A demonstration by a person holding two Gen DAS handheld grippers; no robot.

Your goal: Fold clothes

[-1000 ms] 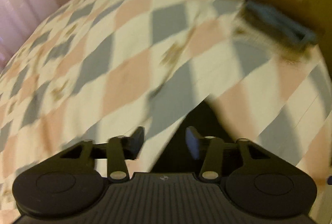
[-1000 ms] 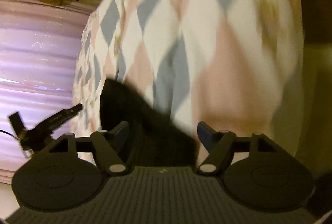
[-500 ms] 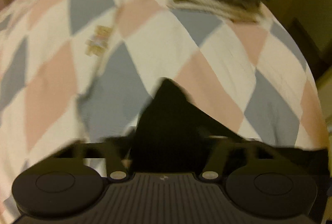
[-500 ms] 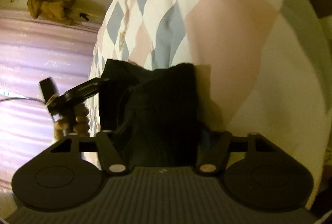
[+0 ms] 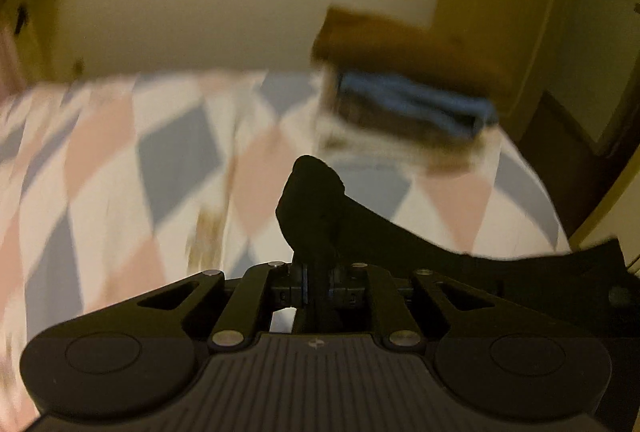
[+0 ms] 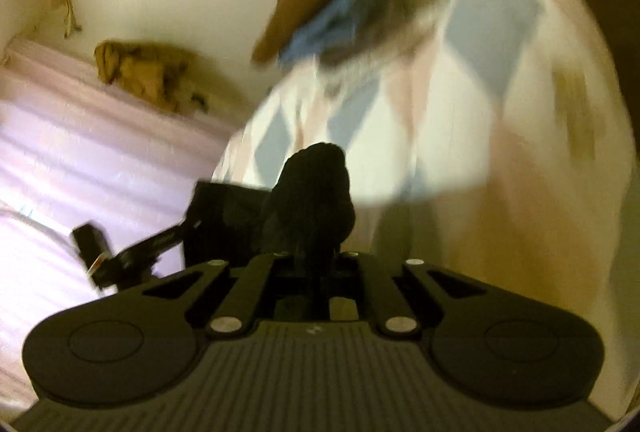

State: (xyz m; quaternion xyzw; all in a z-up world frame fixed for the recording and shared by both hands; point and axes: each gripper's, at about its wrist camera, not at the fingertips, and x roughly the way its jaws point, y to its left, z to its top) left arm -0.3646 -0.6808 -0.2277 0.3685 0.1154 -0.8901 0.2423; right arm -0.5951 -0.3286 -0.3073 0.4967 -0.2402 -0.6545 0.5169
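Note:
A black garment (image 5: 316, 200) bunches up between the pads of my left gripper (image 5: 316, 276). Its jaws are closing and pinch the cloth, which trails off low to the right. In the right wrist view the same black garment (image 6: 312, 192) rises in a lump out of my right gripper (image 6: 316, 264), which is shut on it. The cloth stretches left from there toward the left gripper (image 6: 132, 252), seen from the side. Both grippers hold the garment above the bed cover (image 5: 120, 152), a blurred pattern of pink, grey and white diamonds.
A stack of folded clothes (image 5: 412, 104), brown over blue, lies at the bed's far side, blurred, and appears again (image 6: 344, 16) in the right wrist view. A pink curtain (image 6: 80, 152) fills the left there, with a brown cloth (image 6: 148, 72) above it. A plain wall stands behind.
Both grippers went from open, with the black garment lying between their fingers, to pinched on it. The cloth now lifts off the bed cover, and both views swung toward the wall.

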